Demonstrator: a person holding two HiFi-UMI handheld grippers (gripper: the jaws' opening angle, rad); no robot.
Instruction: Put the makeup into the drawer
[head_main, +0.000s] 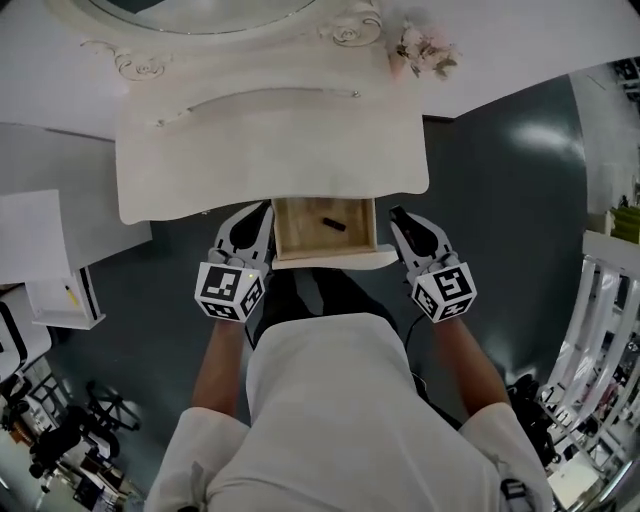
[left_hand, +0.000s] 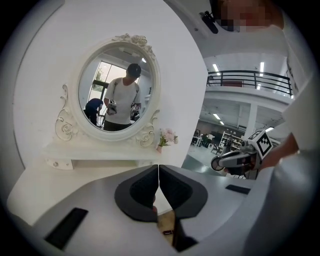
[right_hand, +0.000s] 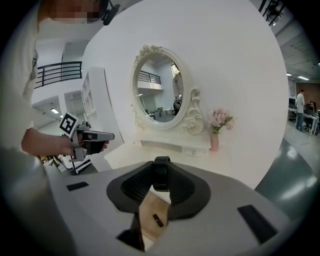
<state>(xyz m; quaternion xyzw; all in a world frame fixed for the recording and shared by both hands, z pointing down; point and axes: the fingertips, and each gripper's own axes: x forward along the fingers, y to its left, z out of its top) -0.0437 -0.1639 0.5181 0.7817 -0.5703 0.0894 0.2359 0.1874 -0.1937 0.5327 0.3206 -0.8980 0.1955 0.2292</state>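
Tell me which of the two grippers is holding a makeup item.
The right gripper: a black makeup item sits clamped between its jaws. The left gripper has its jaws closed against each other with nothing between them.

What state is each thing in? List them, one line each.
drawer: pulled open.
small dark stick: lying in the drawer.
right gripper: shut on a black tube.
left gripper: shut, empty.
flower vase: upright.
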